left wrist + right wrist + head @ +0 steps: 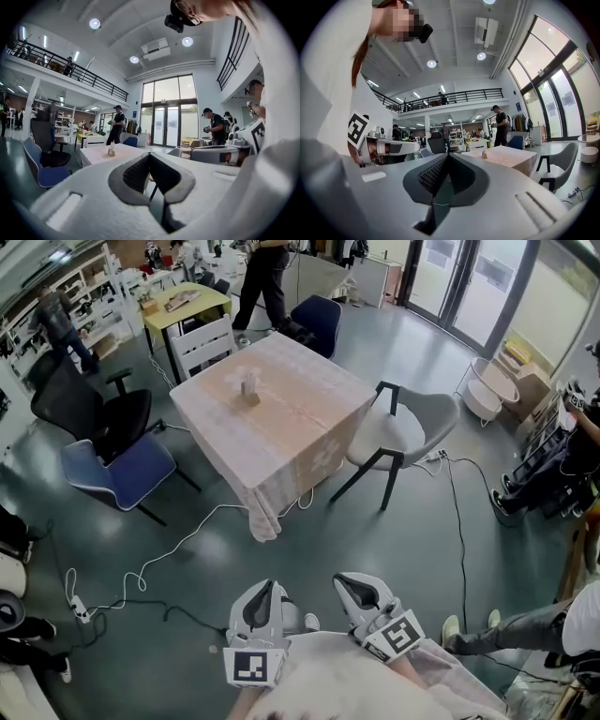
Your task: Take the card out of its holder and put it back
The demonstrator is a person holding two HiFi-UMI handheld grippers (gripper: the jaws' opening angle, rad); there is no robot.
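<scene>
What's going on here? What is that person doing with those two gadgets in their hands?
A person stands on the open floor with a two-jaw tool in each hand, the left gripper and the right gripper, held side by side and pointing ahead. Both have their jaws closed and hold nothing. Some way in front is a cloth-covered table with a small card holder on it, not touched by either gripper. The card handling has not yet begun.

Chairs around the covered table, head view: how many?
5: black chair and blue chair left of the table, white chair and navy chair beyond it, grey chair right. Others may be hidden farther back.
</scene>
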